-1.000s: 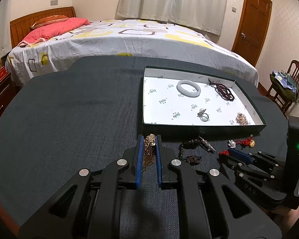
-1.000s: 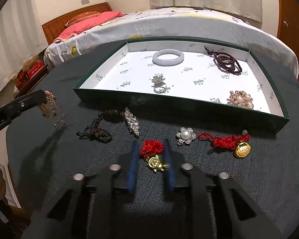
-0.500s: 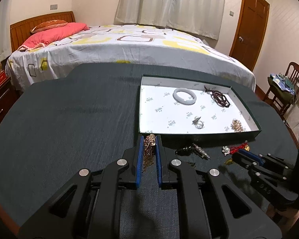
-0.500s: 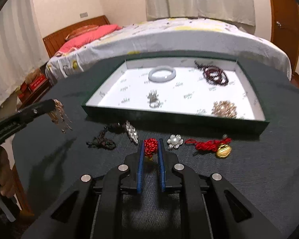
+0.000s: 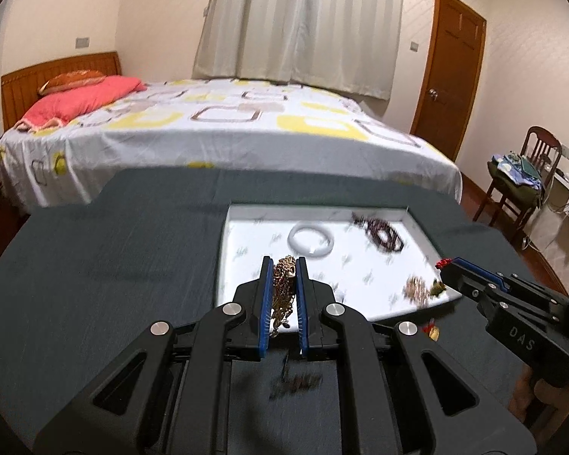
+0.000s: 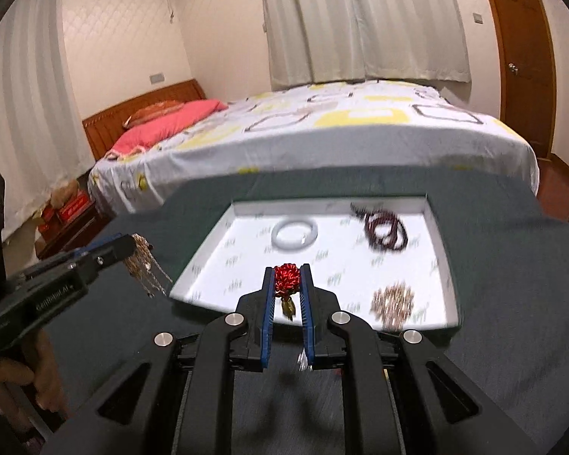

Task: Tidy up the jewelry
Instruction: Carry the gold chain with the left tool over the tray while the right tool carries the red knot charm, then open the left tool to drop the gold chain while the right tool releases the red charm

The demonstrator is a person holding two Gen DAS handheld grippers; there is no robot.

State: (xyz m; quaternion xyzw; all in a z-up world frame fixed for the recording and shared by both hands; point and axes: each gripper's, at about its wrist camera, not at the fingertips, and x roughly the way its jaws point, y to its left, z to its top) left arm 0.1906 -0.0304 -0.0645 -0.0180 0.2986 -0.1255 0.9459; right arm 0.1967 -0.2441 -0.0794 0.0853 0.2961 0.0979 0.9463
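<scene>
My left gripper (image 5: 285,261) is shut on a gold chain necklace (image 5: 281,295) and holds it in the air over the near left part of the white-lined tray (image 5: 242,242). My right gripper (image 6: 287,268) is shut on a red knot charm (image 6: 286,280) with a gold pendant hanging below, over the tray's near edge (image 6: 197,295). The left gripper with the necklace (image 6: 144,265) shows at the left of the right wrist view. The right gripper (image 5: 445,264) shows at the right of the left wrist view.
In the tray lie a white bangle (image 6: 295,232), a dark bead bracelet (image 6: 385,227) and a pearl brooch (image 6: 392,301). A gold charm (image 5: 432,331) lies on the dark table (image 5: 95,265) beside the tray. A bed (image 5: 208,129) stands behind the table.
Both grippers have risen and moved forward over the tray with their pieces. The right gripper has lifted the red knot charm off the table.
</scene>
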